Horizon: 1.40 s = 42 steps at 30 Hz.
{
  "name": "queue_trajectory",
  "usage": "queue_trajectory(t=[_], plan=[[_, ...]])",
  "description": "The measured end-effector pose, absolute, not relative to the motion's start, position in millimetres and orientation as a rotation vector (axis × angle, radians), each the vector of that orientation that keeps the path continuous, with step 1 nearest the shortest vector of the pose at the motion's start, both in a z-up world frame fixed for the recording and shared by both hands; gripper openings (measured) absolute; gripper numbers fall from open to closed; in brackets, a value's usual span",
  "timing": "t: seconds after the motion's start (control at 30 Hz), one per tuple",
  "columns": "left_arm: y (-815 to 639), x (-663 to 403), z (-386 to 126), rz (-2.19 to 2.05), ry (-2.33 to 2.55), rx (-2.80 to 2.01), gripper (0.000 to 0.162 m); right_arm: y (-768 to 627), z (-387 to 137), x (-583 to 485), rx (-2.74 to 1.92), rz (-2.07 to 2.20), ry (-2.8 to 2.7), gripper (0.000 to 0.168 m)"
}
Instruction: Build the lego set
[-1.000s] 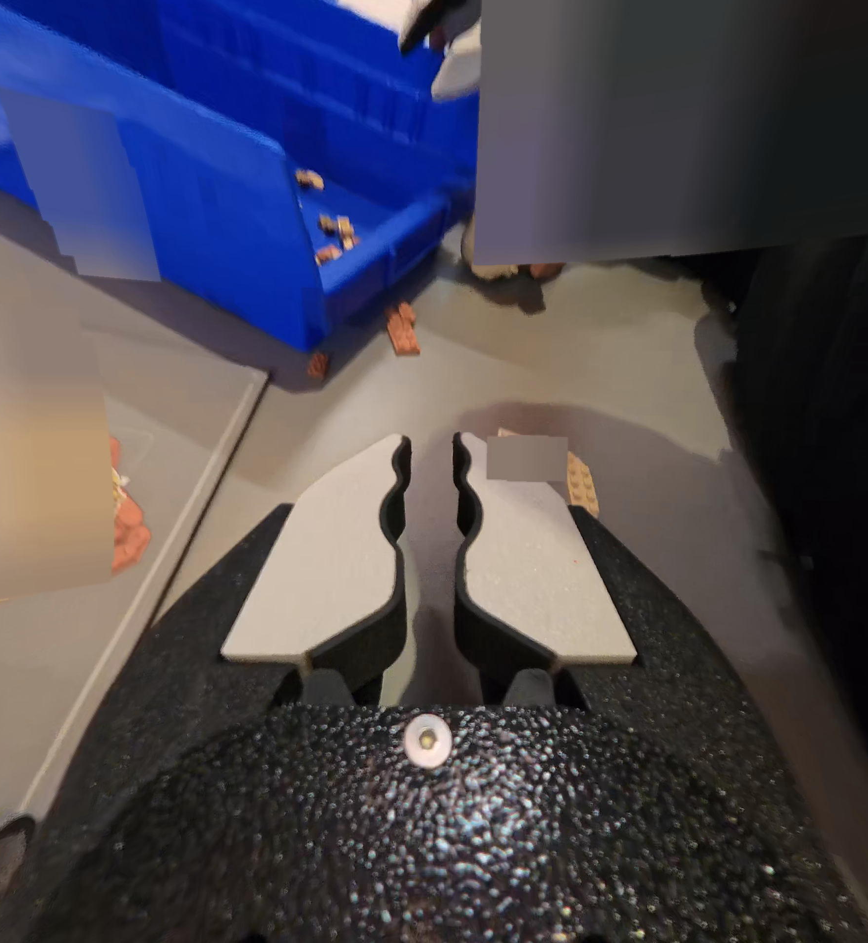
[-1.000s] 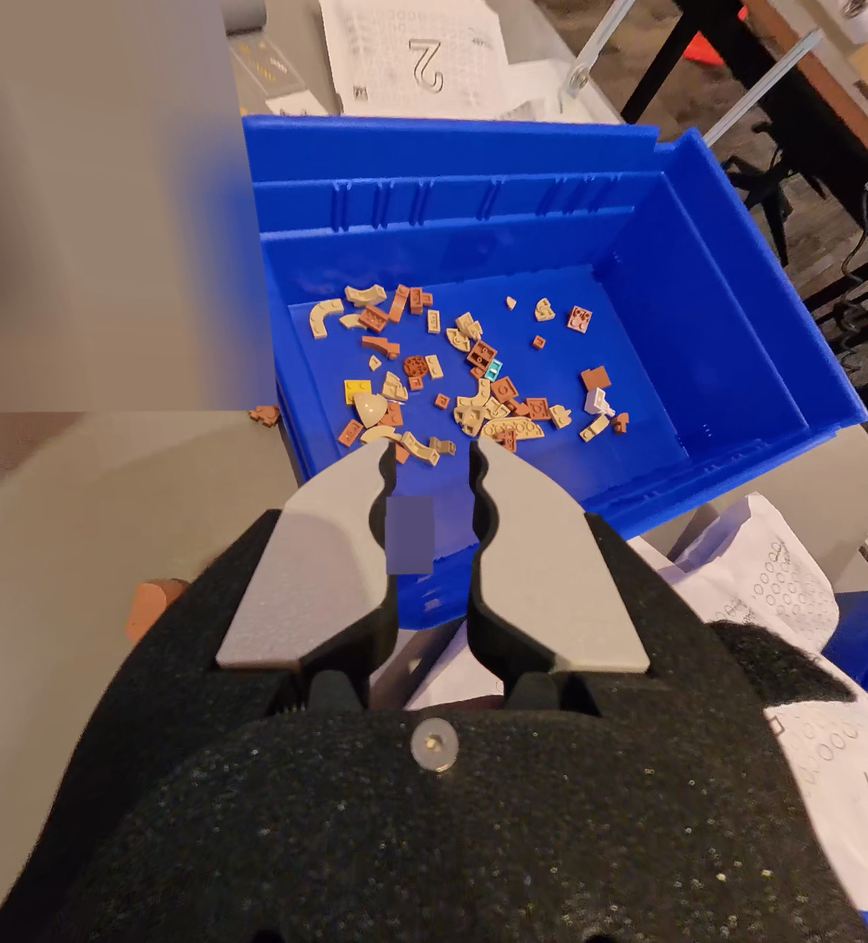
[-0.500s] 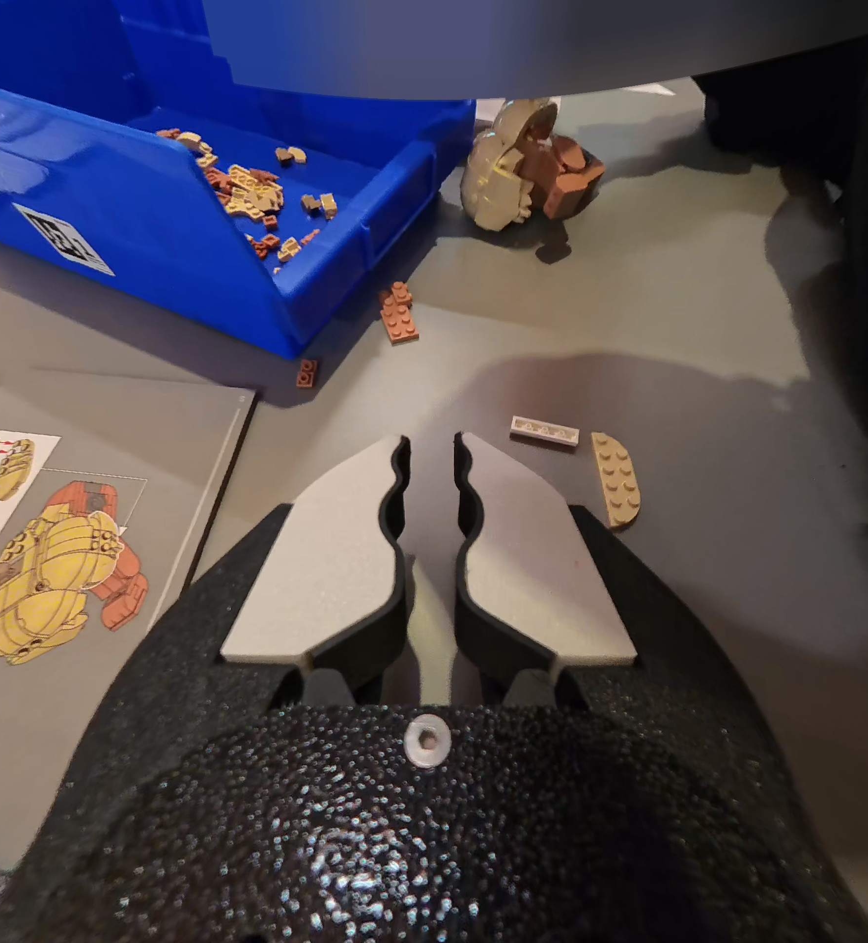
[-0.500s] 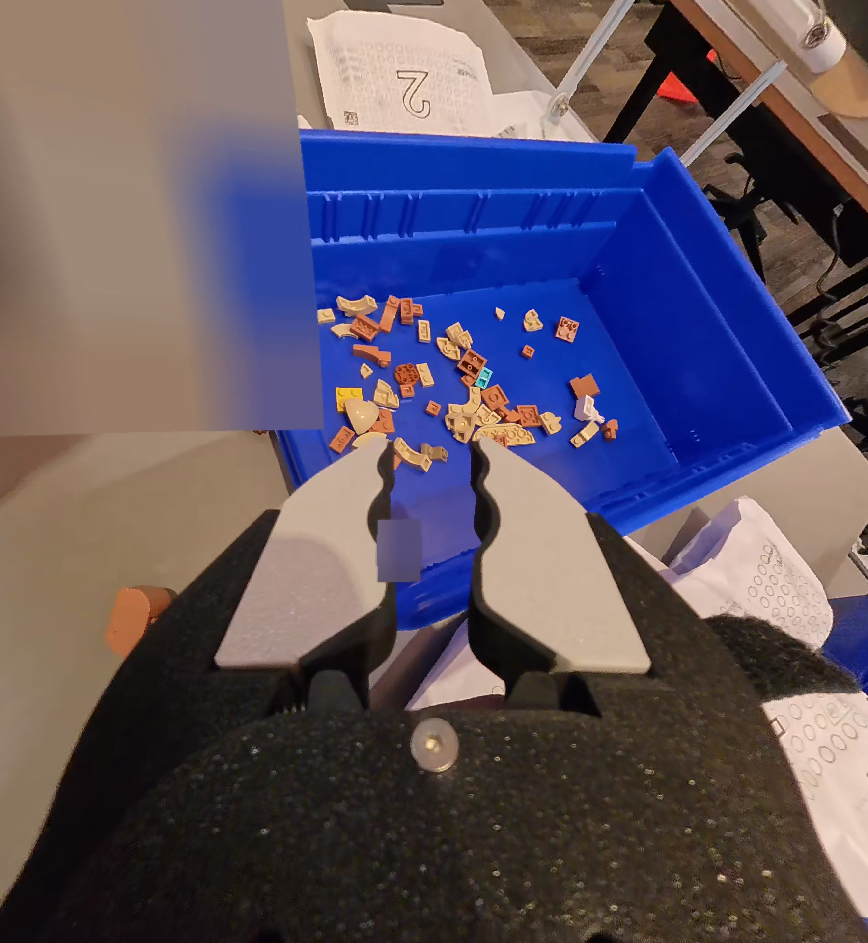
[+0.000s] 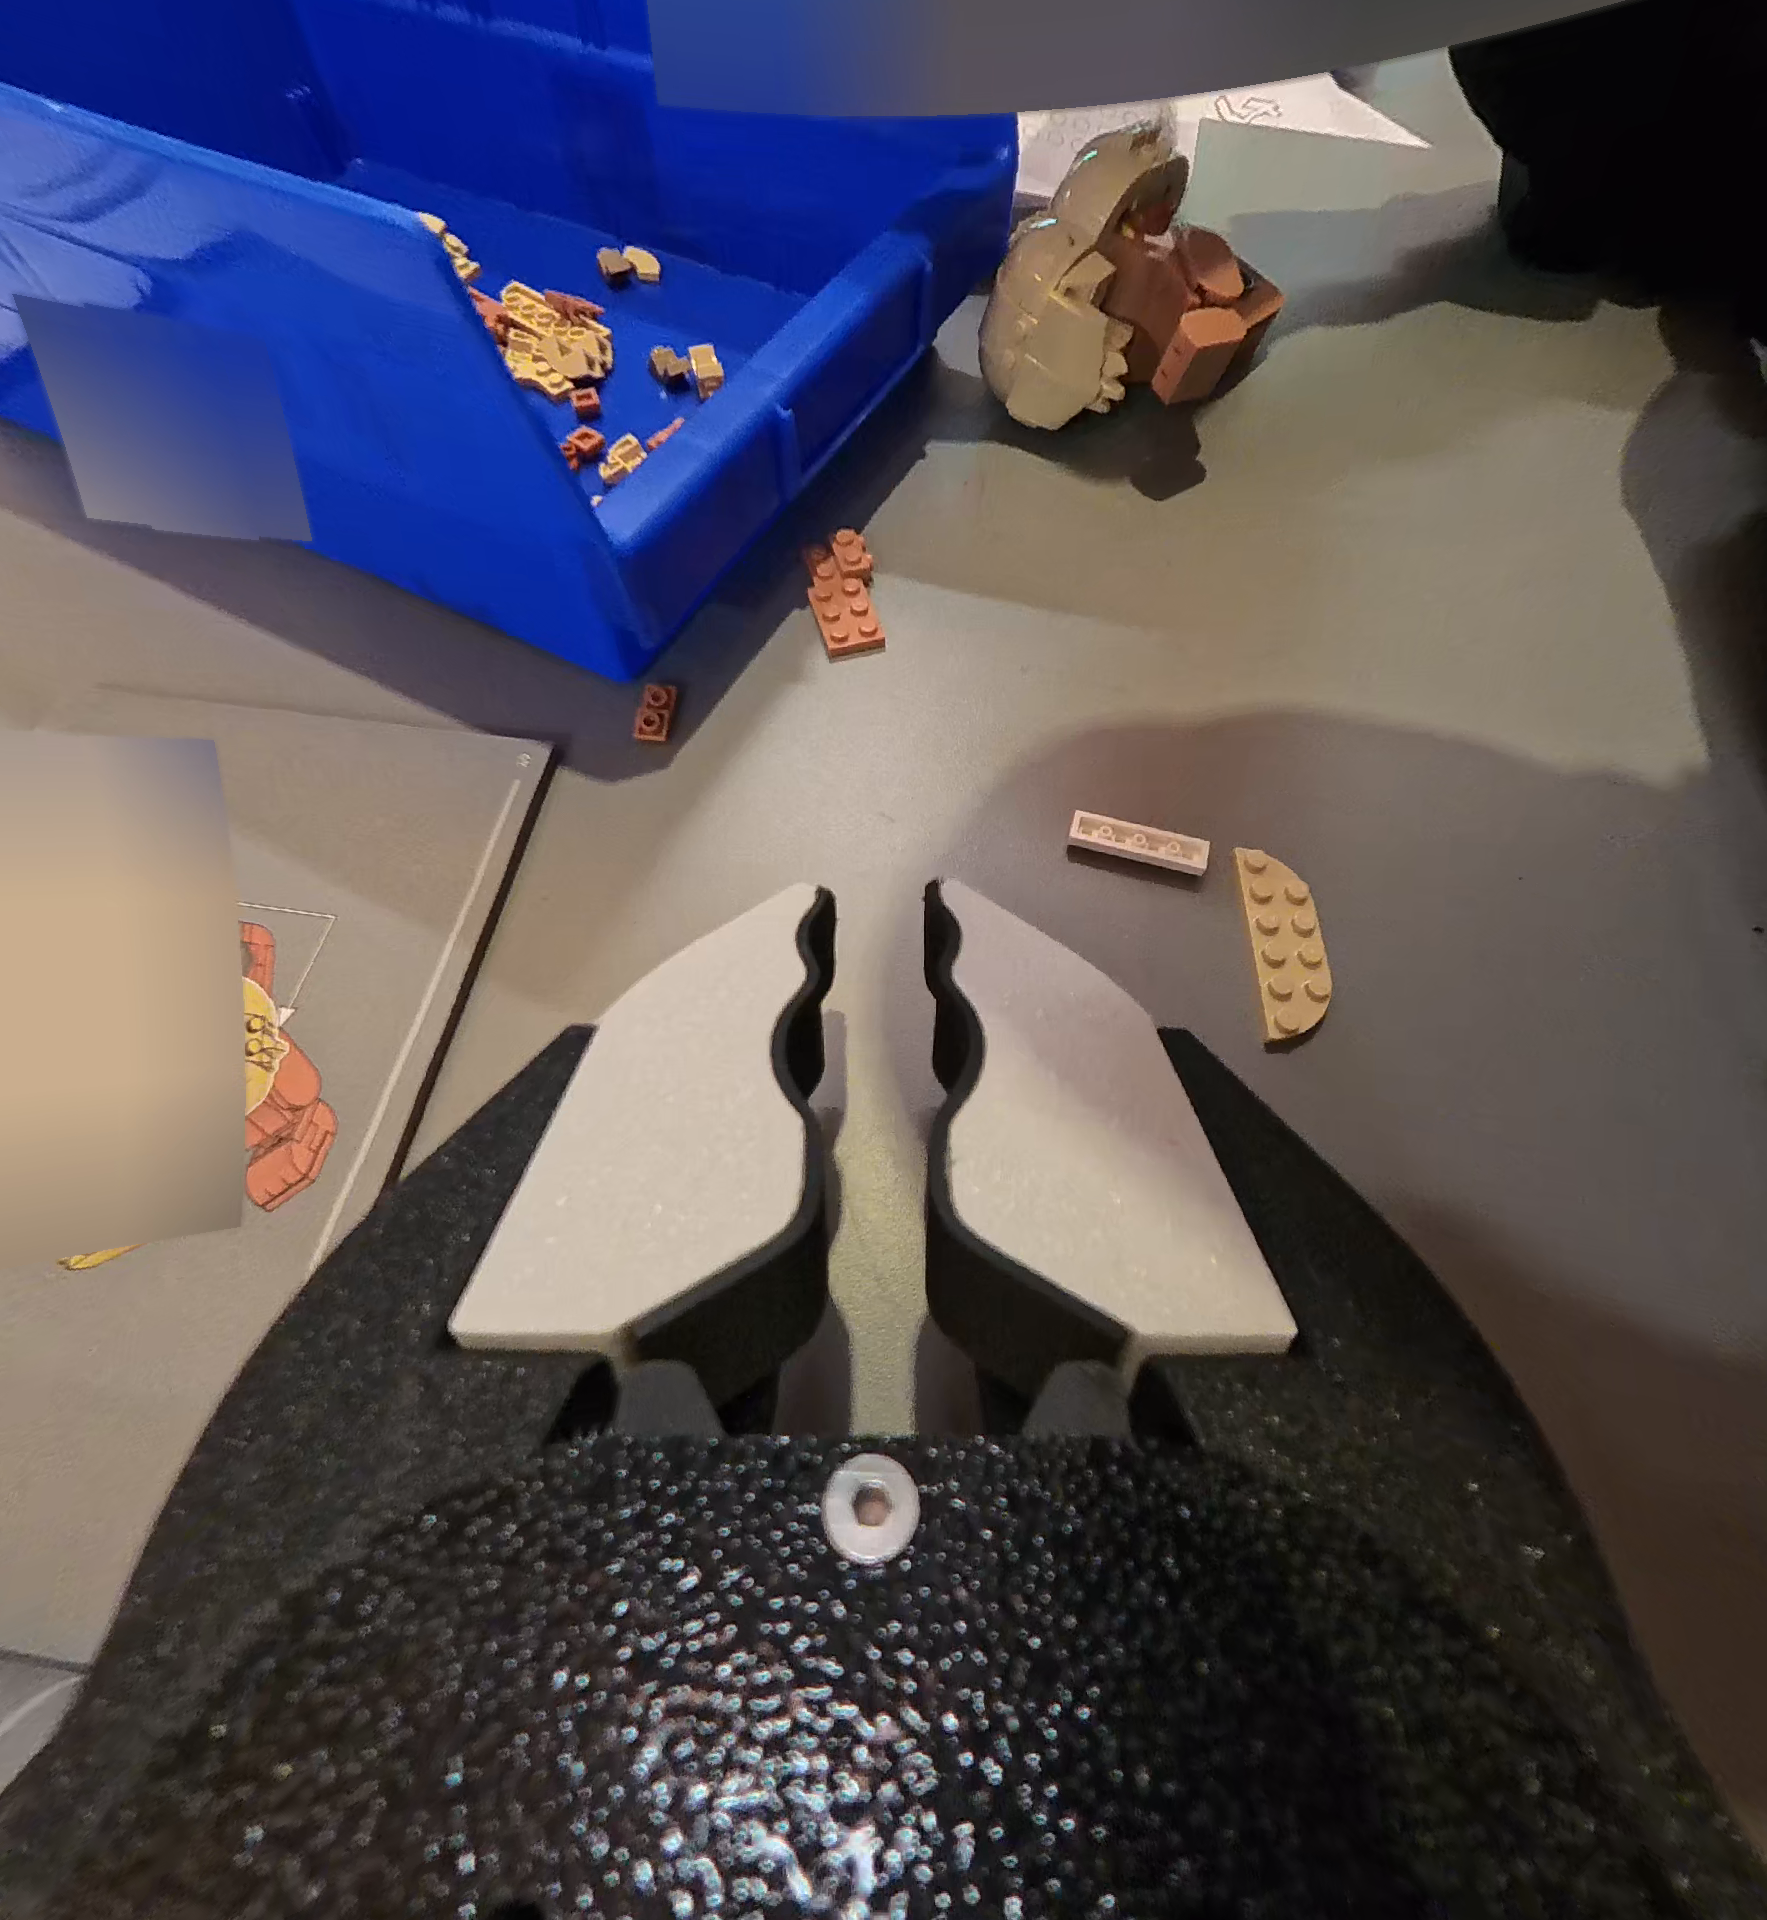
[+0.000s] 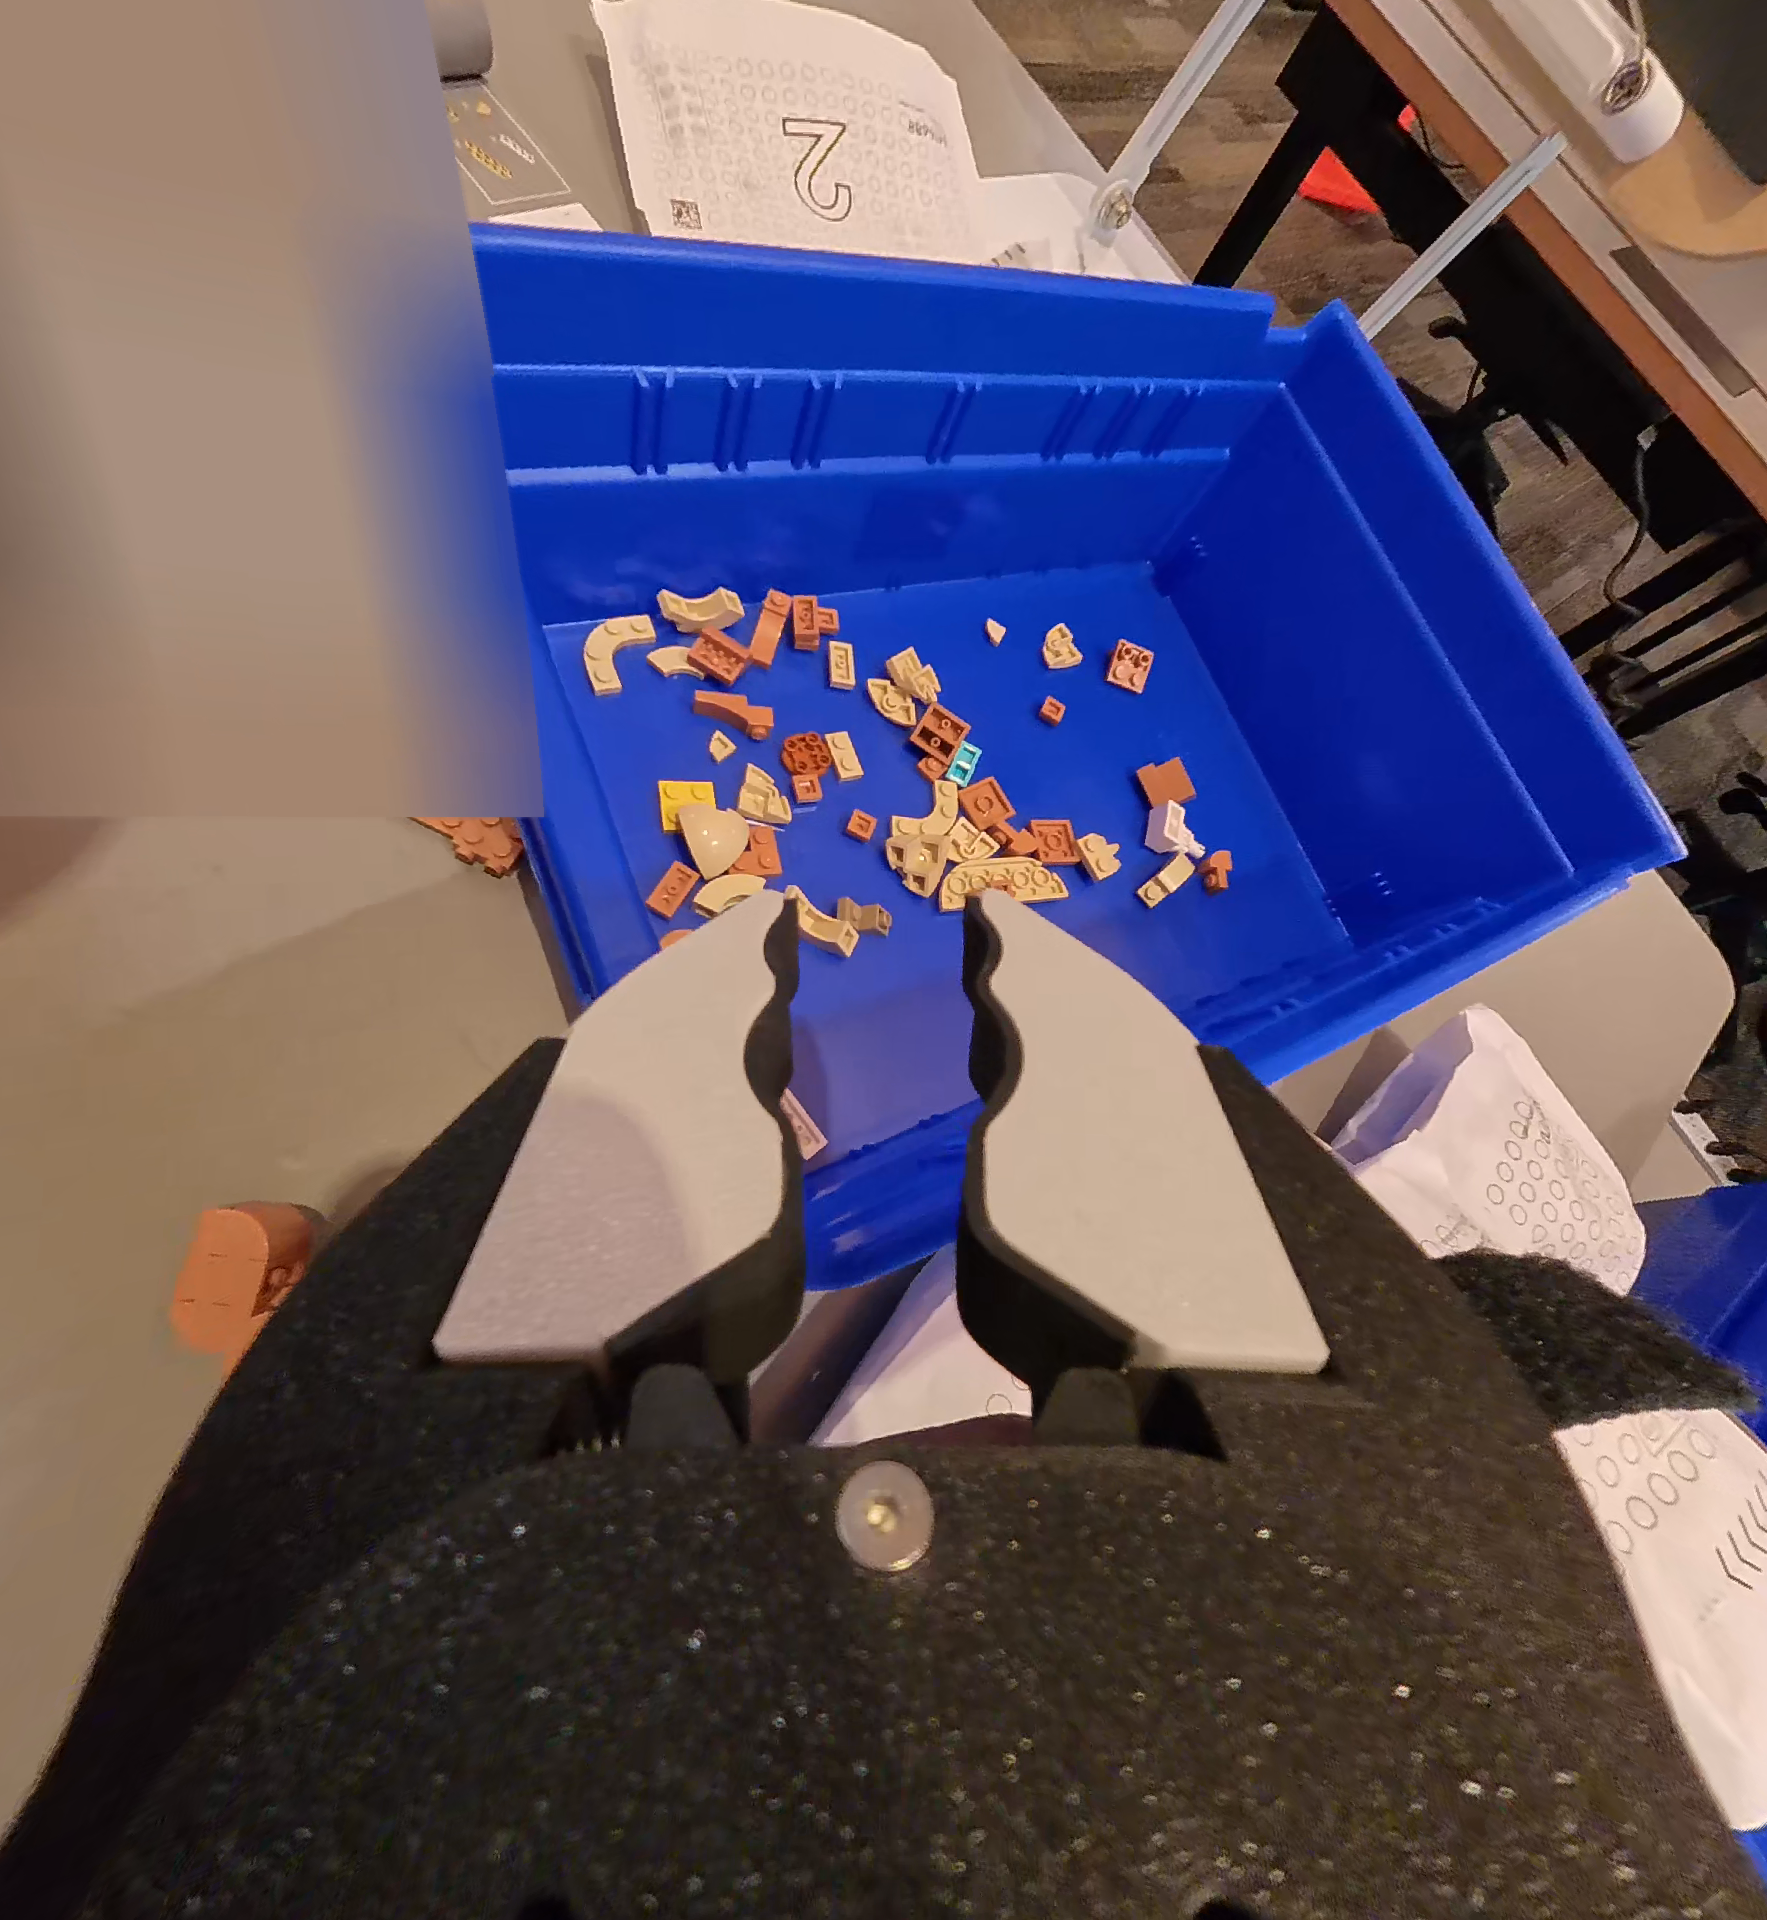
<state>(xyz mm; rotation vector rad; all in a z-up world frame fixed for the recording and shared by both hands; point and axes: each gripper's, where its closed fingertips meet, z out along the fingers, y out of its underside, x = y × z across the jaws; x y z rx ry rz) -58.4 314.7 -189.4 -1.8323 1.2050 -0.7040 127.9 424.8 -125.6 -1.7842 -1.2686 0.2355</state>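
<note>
- Change since a second ago: the left claw point(image 5: 879, 904) has drawn back and tipped up, so the partly built tan-and-brown model point(image 5: 1118, 291) and the grey 1x4 plate point(image 5: 1139, 842) now show; the right claw point(image 6: 874, 914) has closed in on the blue bin point(image 6: 1378, 644), and its jaws have spread wider.
- Left claw: jaws a narrow gap apart, nothing between them, held low over the grey bench point(image 5: 1274, 623).
- Right claw: jaws clearly apart and empty, tips poised above the near edge of the heap of loose pieces point(image 6: 910, 790) on the bin floor.
- Probable reason for the poses: the right claw appears set to select a piece from the bin, while the left waits beside the parts already laid out.
- Laid-out parts: the grey plate and a tan half-round plate point(image 5: 1284, 961) lie flat, studs up, just ahead and to the right of the left claw, almost touching each other.
- Further parts: a reddish-brown plate point(image 5: 848, 603) and a small brown piece point(image 5: 655, 714) lie by the bin's corner; the model rests on the bench beyond, well apart from the left claw.
- Reference: the instruction booklet point(image 5: 391, 935) lies open on the left, likely for consultation.
</note>
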Motion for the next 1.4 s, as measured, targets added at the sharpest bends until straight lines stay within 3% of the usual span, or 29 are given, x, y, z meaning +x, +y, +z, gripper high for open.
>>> queue_trajectory(t=[0.77, 1.0, 1.23, 1.4], plan=[[315, -62, -193, -0.688, 1.205, -1.861, 0.016, 426, -127, 128, -1.785, 0.214, -1.281, 0.029], [317, -62, -198, -0.645, 1.216, -1.883, 0.016, 462, -115, 79, -1.725, 0.099, -1.7, 0.027], [311, -65, -196, -0.628, 1.235, -1.847, 0.015, 509, -193, 33, -1.875, 0.1, -2.186, 0.028], [310, -68, -194, -0.653, 1.222, -1.85, 0.015, 515, -214, 29, -1.919, 0.09, -2.239, 0.027]])
